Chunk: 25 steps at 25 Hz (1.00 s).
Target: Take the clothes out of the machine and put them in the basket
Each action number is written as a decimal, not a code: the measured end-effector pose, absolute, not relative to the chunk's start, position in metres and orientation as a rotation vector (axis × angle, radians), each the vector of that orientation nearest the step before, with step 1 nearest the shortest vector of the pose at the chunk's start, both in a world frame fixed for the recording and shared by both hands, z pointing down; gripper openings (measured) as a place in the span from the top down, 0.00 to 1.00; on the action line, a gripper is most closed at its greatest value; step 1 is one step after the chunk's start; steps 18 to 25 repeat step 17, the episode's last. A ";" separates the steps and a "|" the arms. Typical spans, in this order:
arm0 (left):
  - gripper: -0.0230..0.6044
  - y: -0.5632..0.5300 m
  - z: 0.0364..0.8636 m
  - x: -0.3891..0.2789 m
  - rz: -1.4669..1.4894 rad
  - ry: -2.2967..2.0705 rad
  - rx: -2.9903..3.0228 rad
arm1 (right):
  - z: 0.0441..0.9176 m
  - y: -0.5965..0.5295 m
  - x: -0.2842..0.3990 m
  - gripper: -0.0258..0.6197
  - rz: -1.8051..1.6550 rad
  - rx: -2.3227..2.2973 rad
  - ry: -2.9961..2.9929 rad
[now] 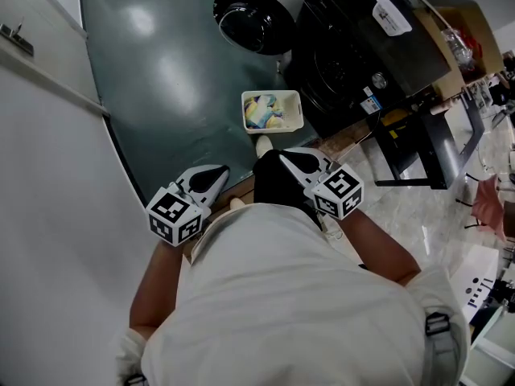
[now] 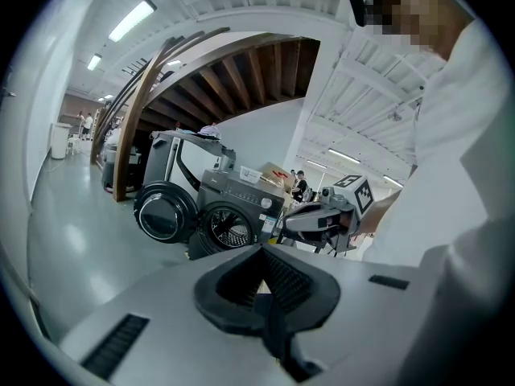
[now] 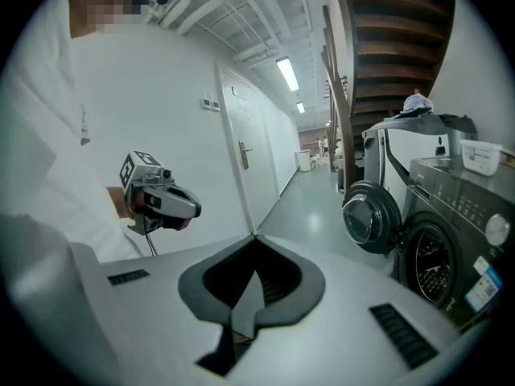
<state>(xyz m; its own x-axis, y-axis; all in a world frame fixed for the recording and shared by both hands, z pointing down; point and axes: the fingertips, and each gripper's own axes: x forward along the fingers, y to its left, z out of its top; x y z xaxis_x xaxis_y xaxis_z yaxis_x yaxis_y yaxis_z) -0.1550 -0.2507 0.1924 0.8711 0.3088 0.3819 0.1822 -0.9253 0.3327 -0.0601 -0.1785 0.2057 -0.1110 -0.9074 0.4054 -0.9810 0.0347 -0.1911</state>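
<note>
A dark front-loading washing machine stands at the far right with its round door swung open. Whether clothes lie in its drum I cannot tell. On the floor before it sits a white basket holding yellow and blue clothes. I hold both grippers close to my chest, well short of the machine. My left gripper is shut and empty, its tips meeting. My right gripper is also shut with nothing in it. Each shows in the other's view: the right gripper, the left gripper.
A white wall and door run along the left. A grey-green floor stretches between wall and machine. A black table frame and a cardboard box stand right of the machine. A wooden staircase rises behind.
</note>
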 end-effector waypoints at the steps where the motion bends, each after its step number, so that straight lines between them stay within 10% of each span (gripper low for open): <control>1: 0.97 -0.250 0.193 -0.155 0.633 0.371 2.755 | 0.205 -0.179 -0.060 0.96 0.635 1.969 -2.130; 25: 0.97 -0.252 0.191 -0.139 0.636 0.380 2.771 | 0.198 -0.181 -0.038 0.96 0.582 1.981 -2.124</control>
